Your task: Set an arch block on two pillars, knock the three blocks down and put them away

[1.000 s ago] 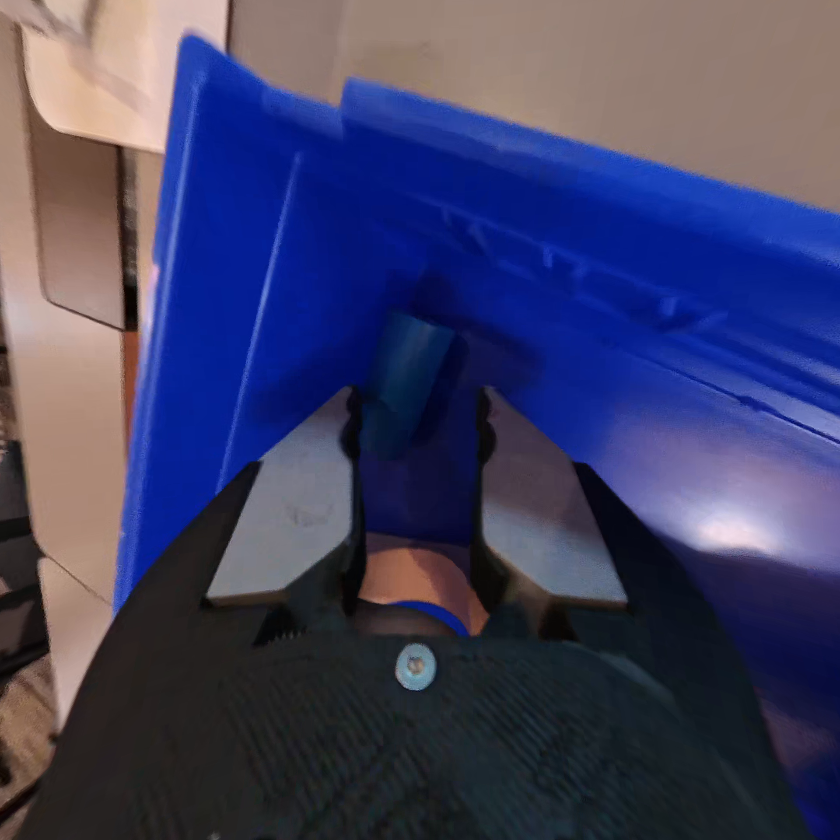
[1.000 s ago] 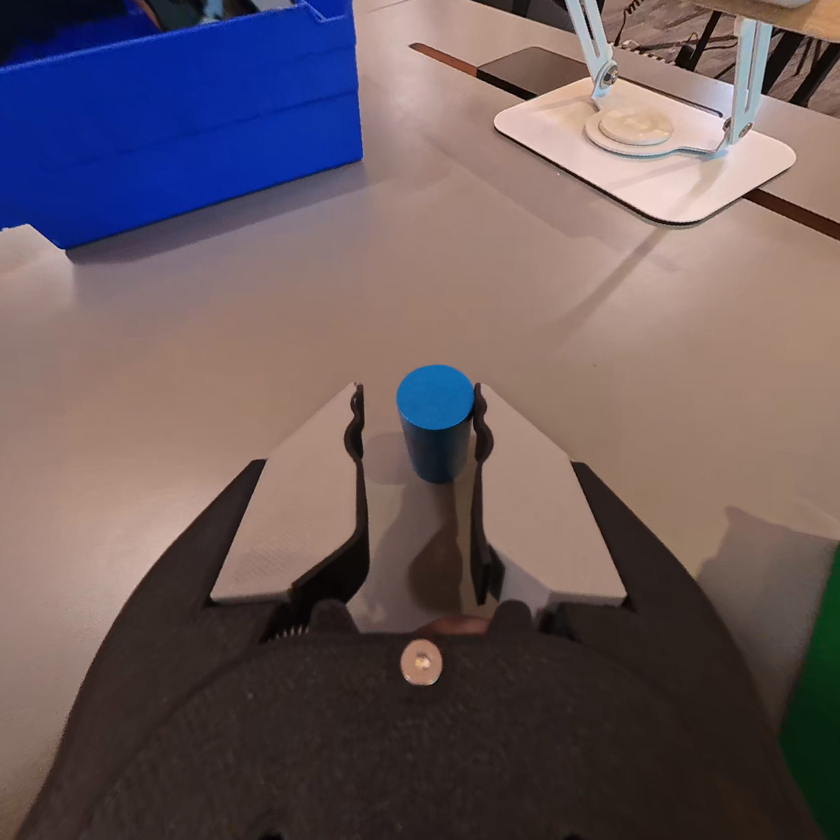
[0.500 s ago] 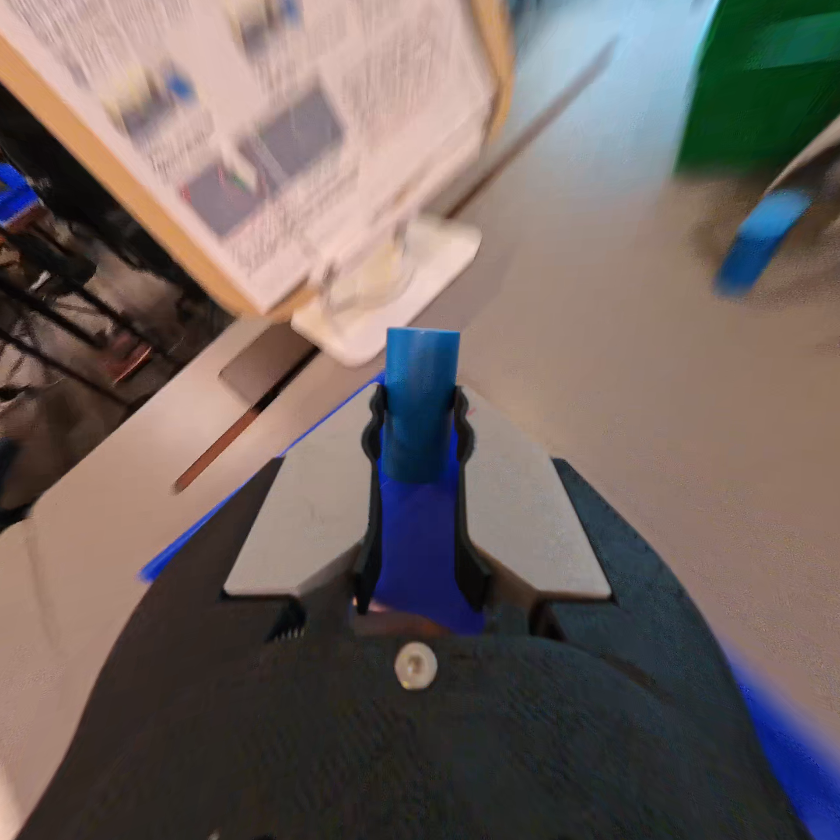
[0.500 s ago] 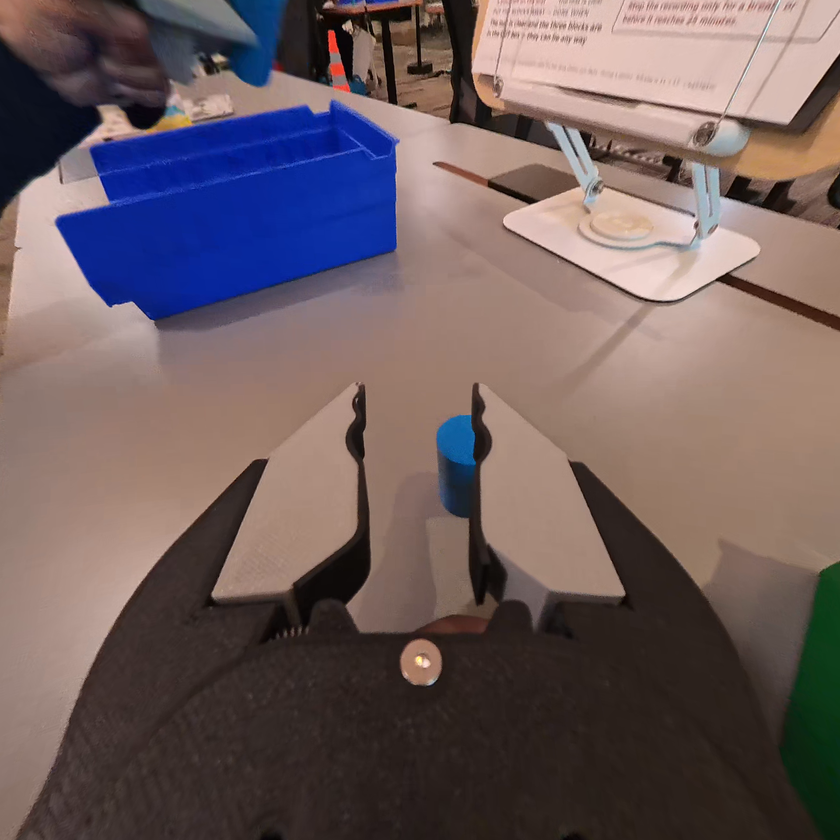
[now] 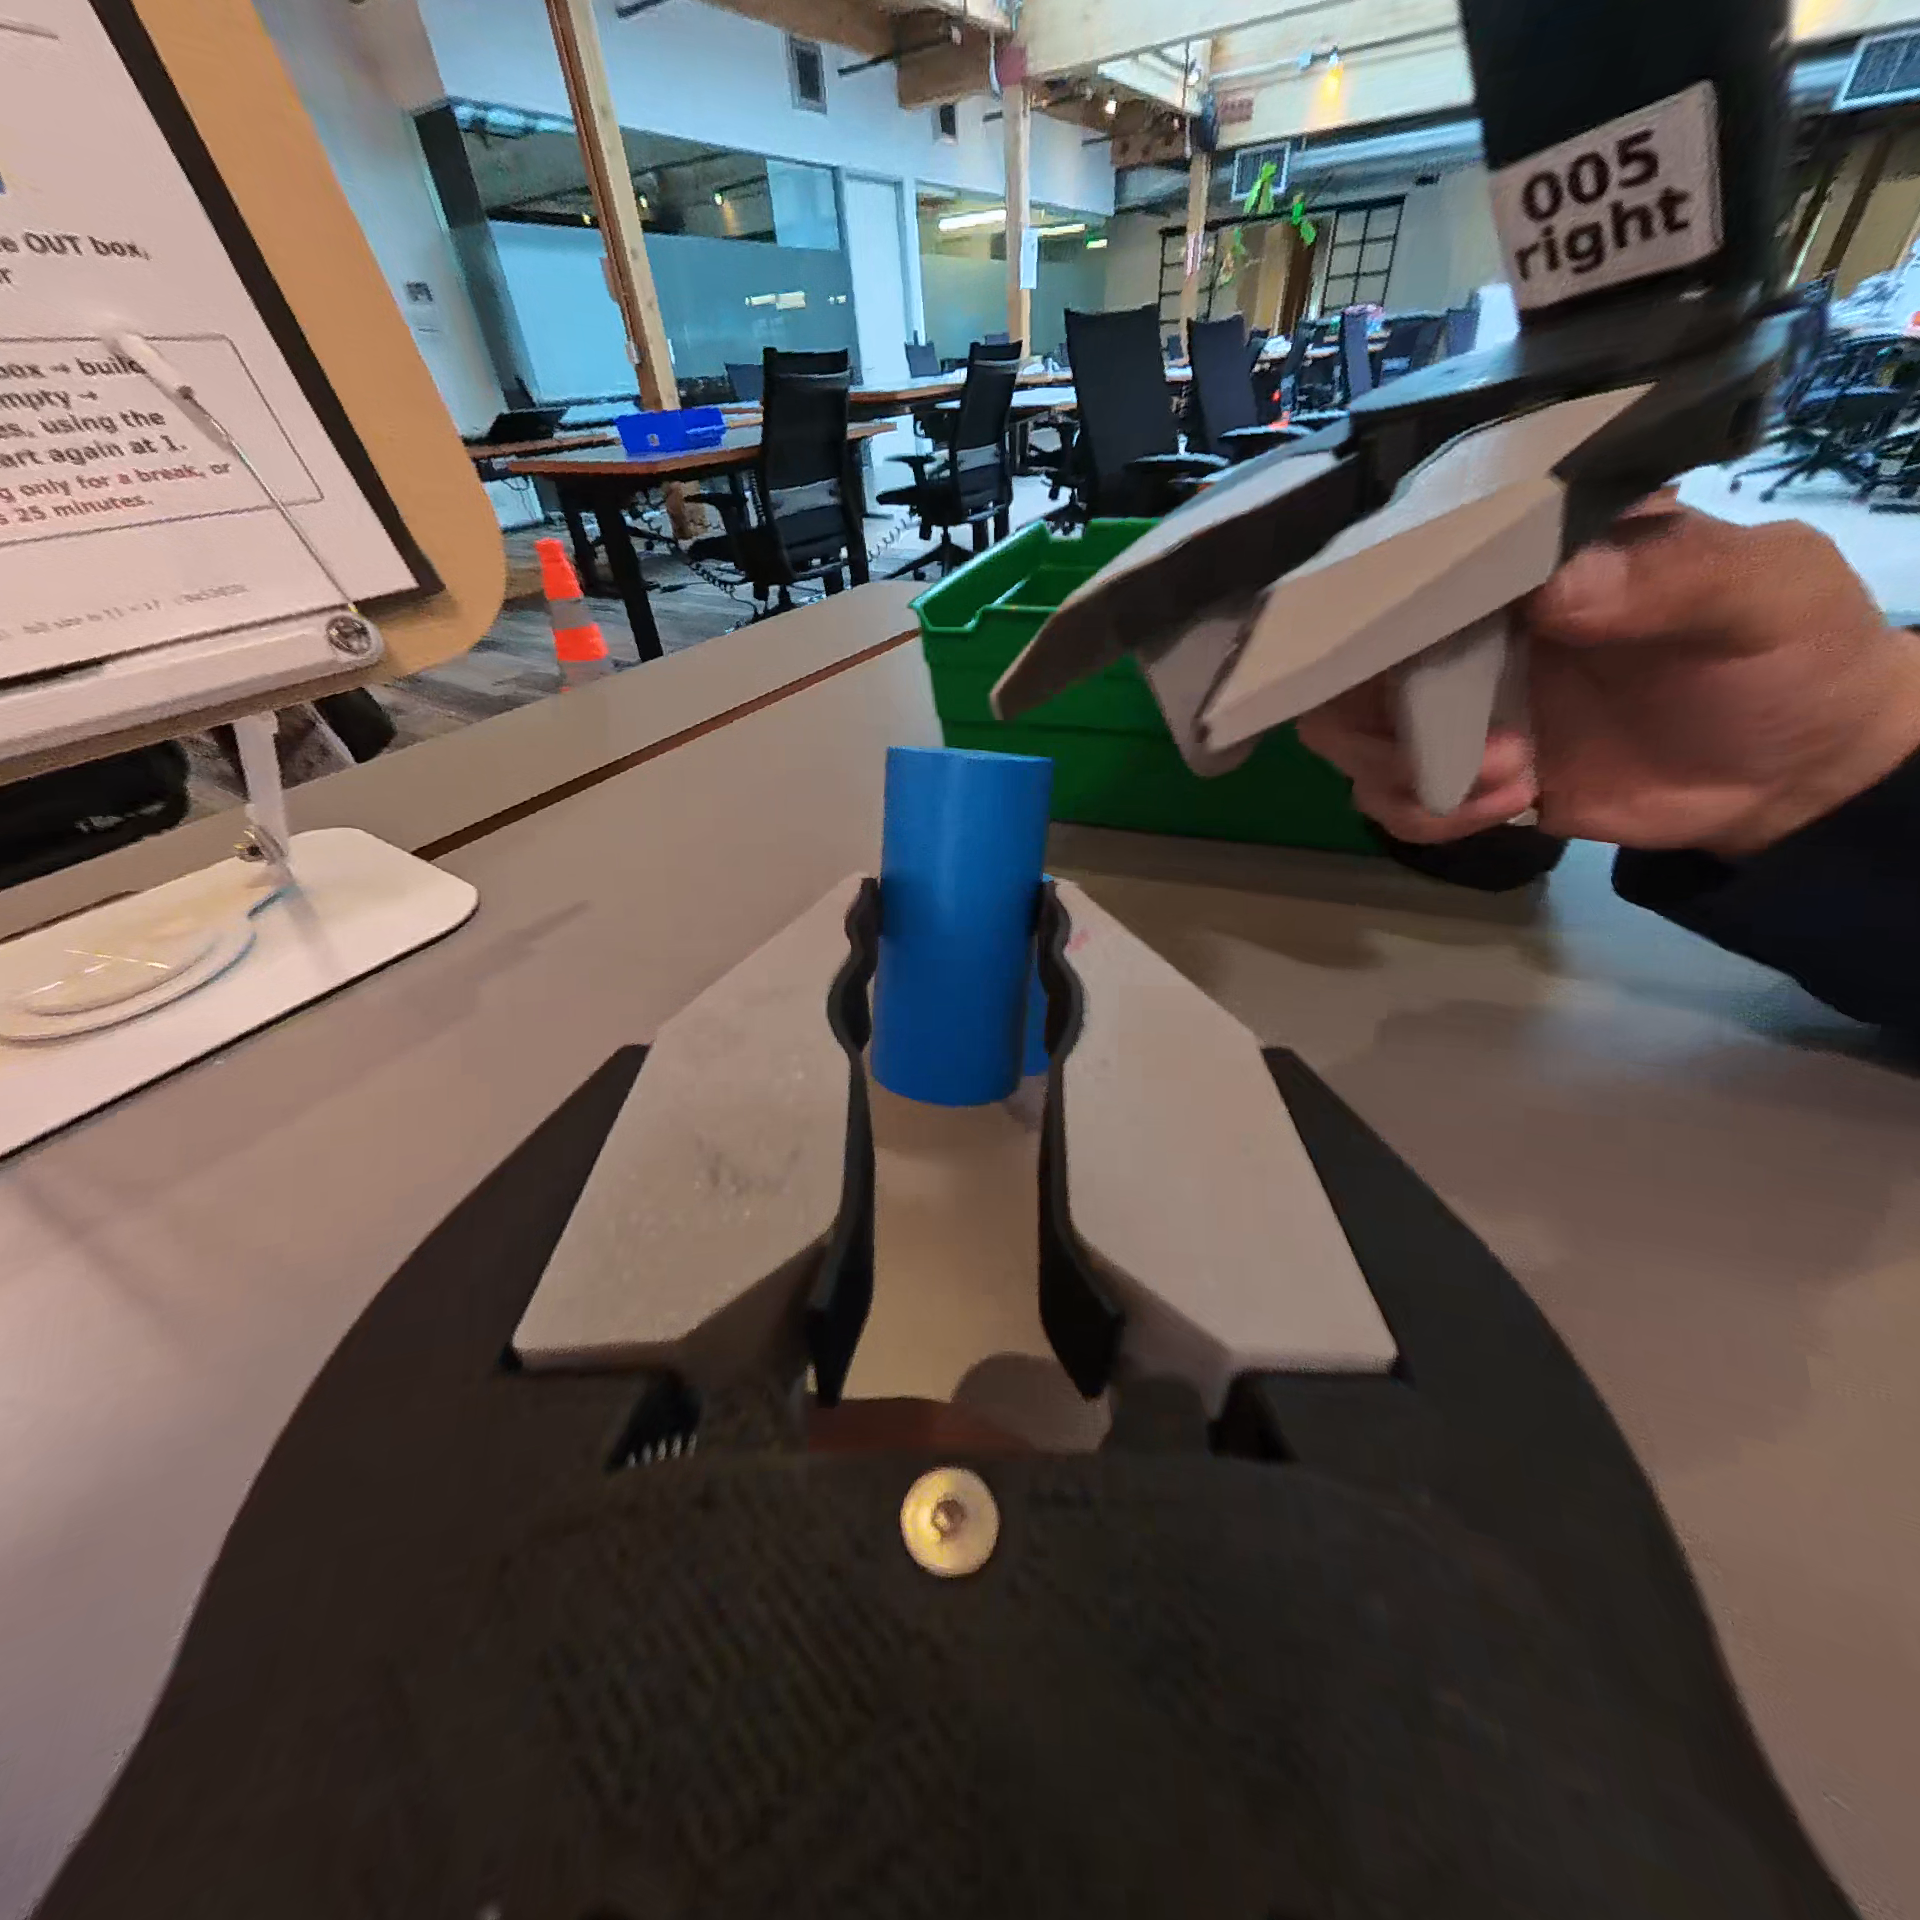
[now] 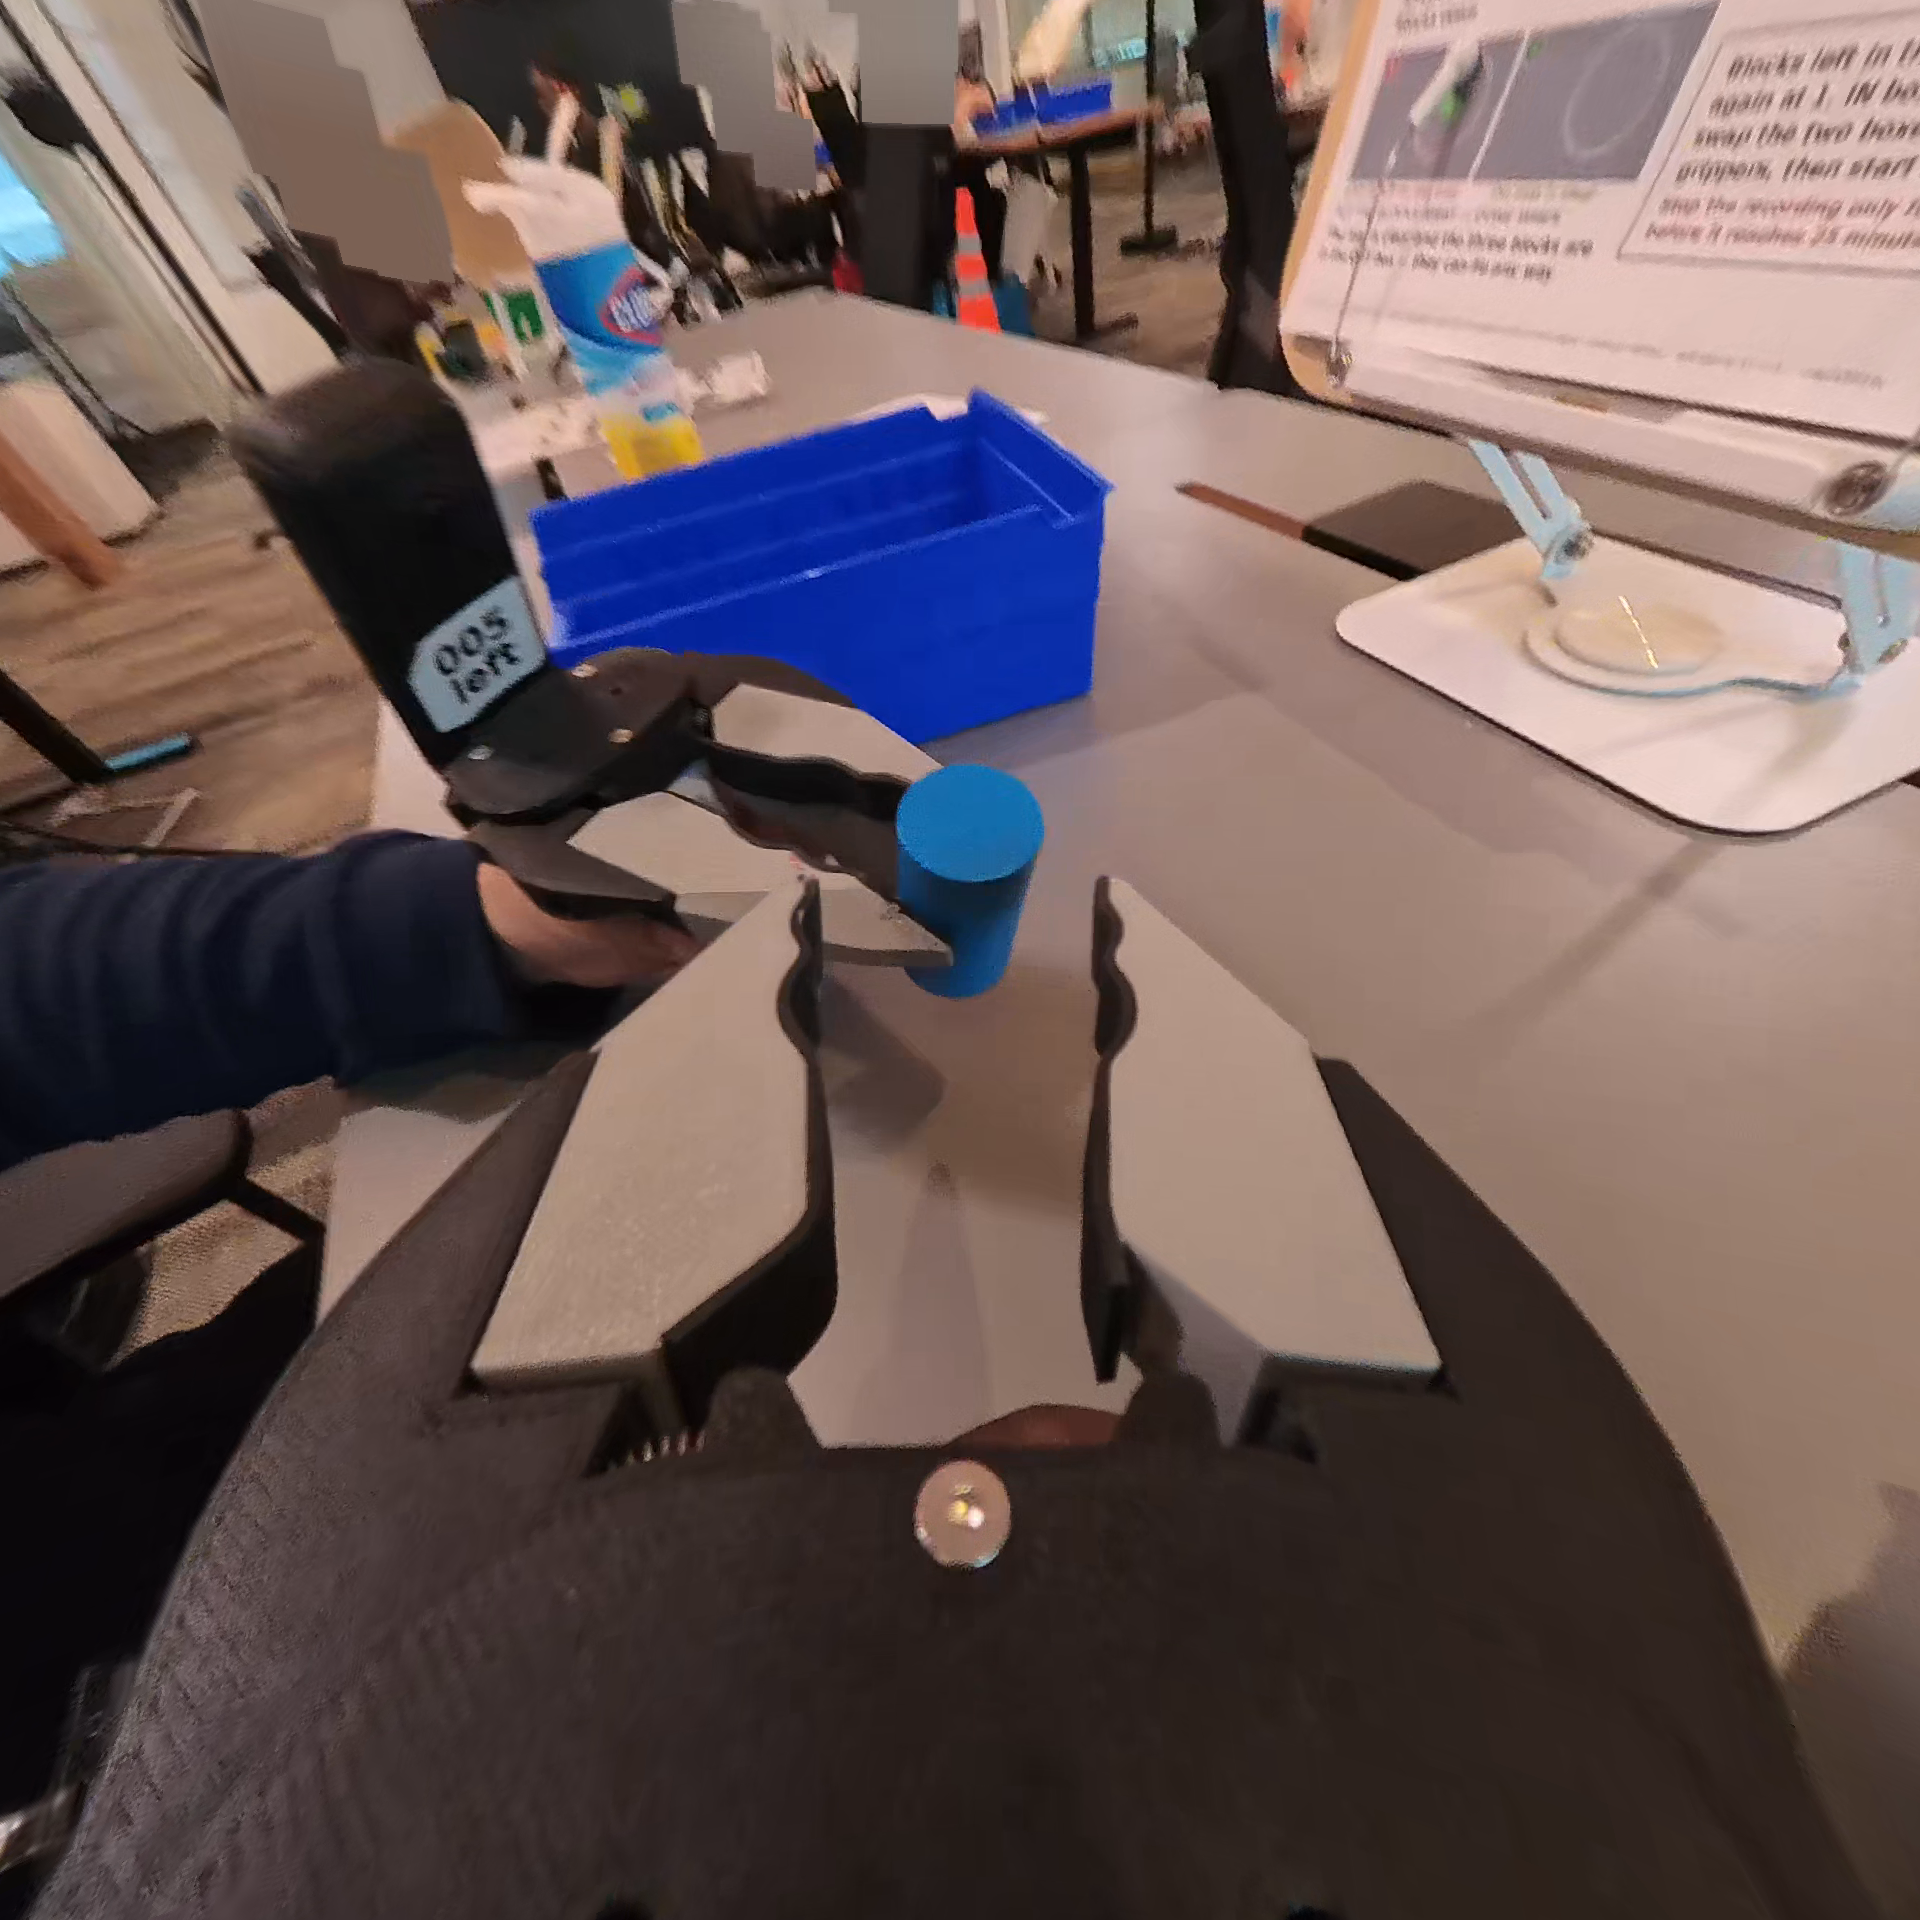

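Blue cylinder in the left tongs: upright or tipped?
Upright. The blue cylinder stands vertical between the left tongs, flat top up; whether its base touches the table cannot be told.

The cylinder block (image 5: 958, 935) is held upright between the fingers of the left gripper (image 5: 954, 914), near the table (image 6: 1455, 1039) middle. The bin (image 6: 831, 582) is placed behind it, the stand (image 6: 1621, 665) toward the far right edge

Around the upright blue cylinder block (image 6: 966, 879) the grey surface (image 6: 1455, 1039) lies bare toward the white stand base (image 6: 1621, 686) and blue plastic bin (image 6: 831, 592), while the black-and-grey left gripper (image 6: 914, 894) blocks its left side.
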Demonstrator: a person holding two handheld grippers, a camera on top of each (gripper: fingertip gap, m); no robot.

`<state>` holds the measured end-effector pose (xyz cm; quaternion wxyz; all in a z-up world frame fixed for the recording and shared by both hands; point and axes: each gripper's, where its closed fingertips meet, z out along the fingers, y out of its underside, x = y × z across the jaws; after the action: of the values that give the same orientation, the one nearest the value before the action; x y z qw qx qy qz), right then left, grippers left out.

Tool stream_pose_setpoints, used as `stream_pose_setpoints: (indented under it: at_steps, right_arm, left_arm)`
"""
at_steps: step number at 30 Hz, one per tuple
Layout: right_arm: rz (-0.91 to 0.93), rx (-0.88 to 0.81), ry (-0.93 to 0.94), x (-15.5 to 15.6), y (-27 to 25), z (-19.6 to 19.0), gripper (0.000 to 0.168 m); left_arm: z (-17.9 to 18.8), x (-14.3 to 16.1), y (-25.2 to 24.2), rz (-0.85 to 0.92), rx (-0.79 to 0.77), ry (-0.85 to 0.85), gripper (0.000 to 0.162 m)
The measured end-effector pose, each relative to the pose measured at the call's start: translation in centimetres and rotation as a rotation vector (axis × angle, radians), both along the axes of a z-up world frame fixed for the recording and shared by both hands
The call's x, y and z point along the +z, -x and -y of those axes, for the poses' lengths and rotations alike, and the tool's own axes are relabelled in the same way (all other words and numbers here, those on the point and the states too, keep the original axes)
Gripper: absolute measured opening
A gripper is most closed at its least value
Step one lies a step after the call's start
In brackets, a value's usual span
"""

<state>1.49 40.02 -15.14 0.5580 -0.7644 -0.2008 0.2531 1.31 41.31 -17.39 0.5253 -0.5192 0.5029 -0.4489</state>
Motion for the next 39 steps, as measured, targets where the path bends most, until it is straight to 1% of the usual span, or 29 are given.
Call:
stream_pose_setpoints:
  at_steps: [4, 5, 6, 7, 9, 11, 12, 13, 14, 18, 20, 24, 28, 31, 32, 34, 35, 37, 39]
  right_arm:
    - [0.016, -0.004, 0.084, -1.1, 1.2, -2.8, 0.049]
    - [0.019, 0.012, 0.115, -1.5, 1.7, -3.2, 0.045]
    - [0.021, 0.047, 0.144, -1.8, 2.4, -3.3, 0.031]
    - [0.034, 0.046, 0.168, -2.1, 2.7, -3.6, 0.03]
    - [0.087, 0.043, 0.203, -2.6, 3.2, -4.1, 0.03]
    - [0.202, 0.0, 0.224, -3.3, 3.0, -4.9, 0.03]
    - [0.262, -0.025, 0.237, -3.8, 2.6, -5.3, 0.03]
    - [0.299, -0.036, 0.257, -4.2, 2.5, -5.5, 0.03]
    - [0.317, -0.037, 0.282, -4.6, 2.5, -5.6, 0.03]
    - [0.402, -0.069, 0.341, -6.7, 2.4, -5.7, 0.03]
    - [0.443, -0.086, 0.372, -7.7, 2.1, -5.6, 0.03]
    - [0.463, -0.105, 0.395, -9.0, 2.1, -5.5, 0.03]
    - [0.479, -0.135, 0.373, -9.1, 1.7, -5.9, 0.03]
    - [0.464, -0.135, 0.365, -9.2, 1.8, -5.9, 0.03]
    - [0.461, -0.132, 0.366, -9.2, 1.9, -5.8, 0.031]
    - [0.457, -0.127, 0.37, -9.3, 2.0, -5.6, 0.042]
    - [0.455, -0.13, 0.364, -9.1, 1.9, -5.5, 0.048]
    - [0.443, -0.129, 0.343, -8.4, 1.9, -5.1, 0.051]
    - [0.423, -0.129, 0.31, -7.2, 1.9, -4.6, 0.052]
  left_arm:
    - [-0.6, -0.5, 0.3, -0.005, 0.006, -0.011, 0.028]
    - [-0.6, -0.4, 0.5, -0.002, 0.008, -0.014, 0.028]
    - [-0.9, -0.5, 0.7, -0.009, 0.022, -0.017, 0.028]
    - [-1.2, -0.7, 0.9, -0.025, 0.04, -0.017, 0.028]
    - [-1.8, -1.2, 1.5, -0.055, 0.059, 0.022, 0.028]
    - [-2.7, -2.3, 2.3, -0.134, 0.126, 0.071, 0.029]
    - [-3.4, -3.2, 2.9, -0.203, 0.183, 0.082, 0.038]
    - [-3.7, -4.2, 3.7, -0.275, 0.227, 0.086, 0.056]
    - [-3.6, -4.9, 4.6, -0.332, 0.254, 0.088, 0.064]
    - [-1.8, -6.4, 7.3, -0.428, 0.284, 0.049, 0.074]
    - [-0.6, -6.7, 8.2, -0.449, 0.274, 0.042, 0.073]
    - [1.5, -6.7, 9.1, -0.447, 0.231, 0.027, 0.073]
    - [1.8, -7.1, 9.9, -0.48, 0.256, -0.028, 0.073]
    - [2.7, -7.2, 10.2, -0.49, 0.242, -0.015, 0.073]
    - [3.1, -7.3, 10.3, -0.491, 0.232, -0.002, 0.073]
    - [4.0, -7.2, 10.5, -0.494, 0.215, 0.022, 0.075]
    - [4.4, -7.0, 10.8, -0.493, 0.21, 0.031, 0.076]
    - [5.4, -5.6, 11.6, -0.464, 0.194, 0.045, 0.078]
    - [6.0, -2.5, 13.1, -0.387, 0.18, 0.058, 0.078]
